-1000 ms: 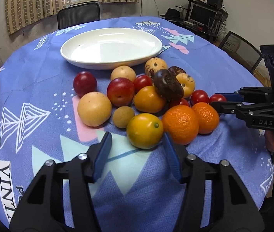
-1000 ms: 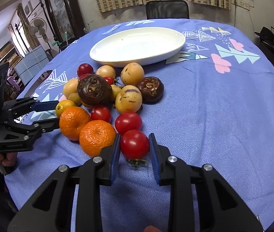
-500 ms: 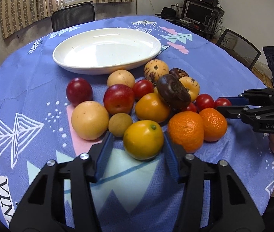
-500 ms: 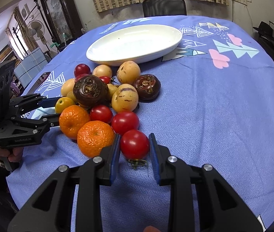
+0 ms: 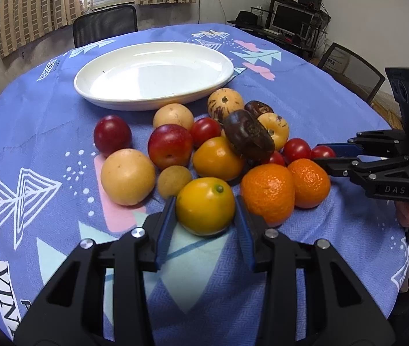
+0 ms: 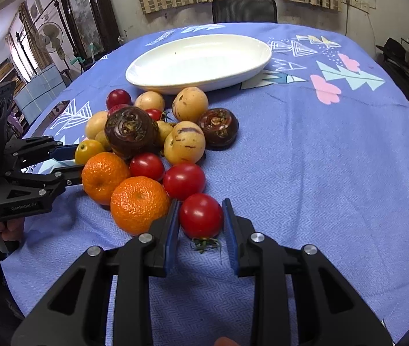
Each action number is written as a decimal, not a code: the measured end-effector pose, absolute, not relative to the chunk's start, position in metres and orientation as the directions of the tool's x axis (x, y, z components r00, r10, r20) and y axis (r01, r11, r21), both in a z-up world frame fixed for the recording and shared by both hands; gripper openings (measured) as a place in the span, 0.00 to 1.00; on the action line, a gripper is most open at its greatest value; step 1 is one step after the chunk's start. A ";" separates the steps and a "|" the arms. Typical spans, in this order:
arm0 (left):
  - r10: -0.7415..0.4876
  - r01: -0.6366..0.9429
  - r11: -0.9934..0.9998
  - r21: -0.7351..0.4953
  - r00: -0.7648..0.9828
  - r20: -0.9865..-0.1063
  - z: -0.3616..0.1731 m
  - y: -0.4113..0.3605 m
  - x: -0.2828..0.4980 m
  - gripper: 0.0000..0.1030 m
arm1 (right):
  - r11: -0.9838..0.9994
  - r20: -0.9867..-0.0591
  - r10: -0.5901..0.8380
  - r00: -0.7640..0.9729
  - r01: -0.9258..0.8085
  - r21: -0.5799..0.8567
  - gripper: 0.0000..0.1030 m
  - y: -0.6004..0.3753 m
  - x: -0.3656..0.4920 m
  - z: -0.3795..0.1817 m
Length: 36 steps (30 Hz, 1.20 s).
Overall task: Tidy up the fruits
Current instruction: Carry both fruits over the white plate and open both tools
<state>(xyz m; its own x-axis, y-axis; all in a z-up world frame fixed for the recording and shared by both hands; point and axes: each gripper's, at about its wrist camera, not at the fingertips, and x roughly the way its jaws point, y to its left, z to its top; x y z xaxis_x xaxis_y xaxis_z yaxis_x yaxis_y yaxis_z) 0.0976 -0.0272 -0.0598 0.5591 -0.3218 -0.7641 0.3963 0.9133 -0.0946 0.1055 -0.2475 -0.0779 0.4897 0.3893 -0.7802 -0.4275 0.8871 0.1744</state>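
Glossy white plate (image 5: 158, 98) on woven matt cloth (image 6: 319, 173); dimpled orange (image 5: 268, 191), smooth shiny tomato (image 6: 201, 215).

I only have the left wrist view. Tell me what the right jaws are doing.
Observer: The right gripper has one jaw on each side of a red tomato at the near edge of the pile. I cannot tell whether they grip it.
Operator: Give me the tomato's orientation.
Observer: Its green stem points back toward the gripper, lying on the cloth between the jaws.
Operator: Report what crowds it.
Observer: A tangerine sits right beside the outer face of the jaw nearer the pile.
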 end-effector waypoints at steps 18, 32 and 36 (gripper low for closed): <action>-0.363 0.394 0.912 -0.113 0.649 -0.668 0.010 -0.008 0.147 0.39 | 0.903 -0.645 0.420 0.639 -0.368 0.224 0.29 -0.237 0.168 -0.003; -0.232 0.228 0.968 -0.107 0.644 -0.729 -0.009 -0.005 0.283 0.39 | 0.928 -0.759 0.354 0.547 -0.304 0.214 0.28 -0.184 0.306 -0.052; -0.225 0.222 0.969 -0.109 0.604 -0.765 -0.028 -0.006 0.296 0.40 | 0.931 -0.780 0.342 0.524 -0.301 0.206 0.28 -0.183 0.312 -0.063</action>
